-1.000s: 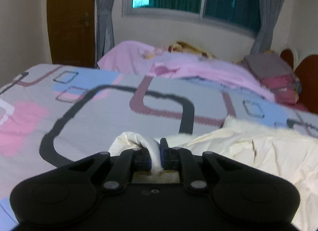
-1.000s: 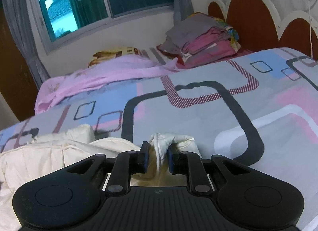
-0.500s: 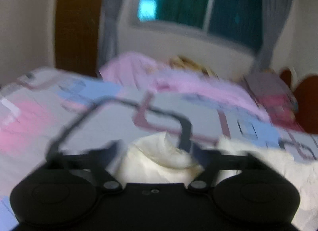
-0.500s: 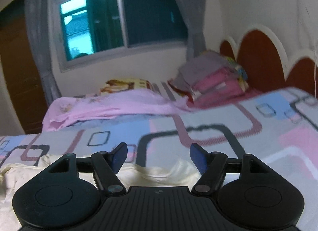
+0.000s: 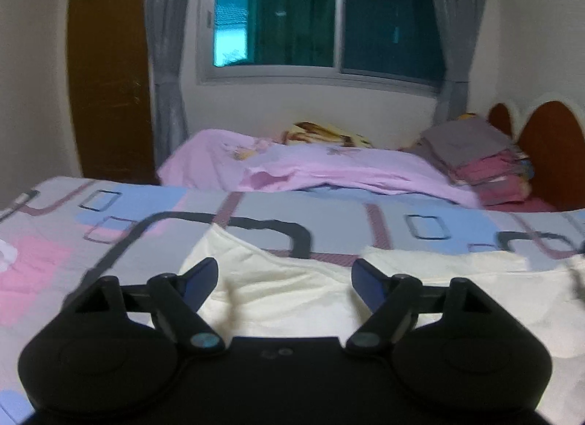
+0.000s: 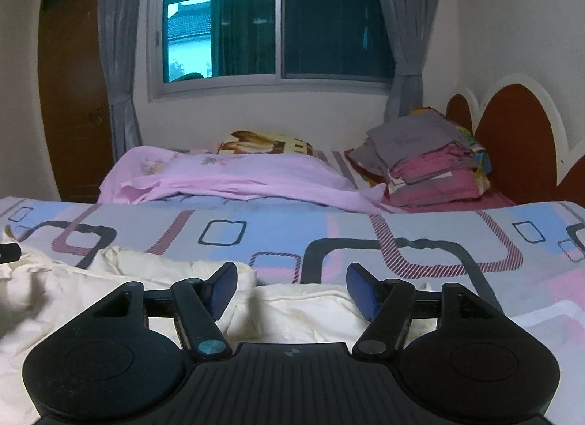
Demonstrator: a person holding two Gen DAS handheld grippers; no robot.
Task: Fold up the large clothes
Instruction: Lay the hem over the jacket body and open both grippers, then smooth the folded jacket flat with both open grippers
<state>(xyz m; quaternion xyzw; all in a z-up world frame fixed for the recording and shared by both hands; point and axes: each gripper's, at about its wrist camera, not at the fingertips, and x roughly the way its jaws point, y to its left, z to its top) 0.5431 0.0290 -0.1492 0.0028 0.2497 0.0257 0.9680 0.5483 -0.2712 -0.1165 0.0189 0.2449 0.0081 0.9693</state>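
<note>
cream garment on bed | soft, light, floppy | grip hem corners | left hand-held gripper & right hand-held gripper spread, closing, pinch nothing

Cream garment, grey bedspread with pink, blue, black rectangles, lilac sheet

Cream garment lies rumpled – spread wide – on the patterned bedspread

Patterned bed, cream garment rumpled on it, pink sheet seemingly behind
</note>
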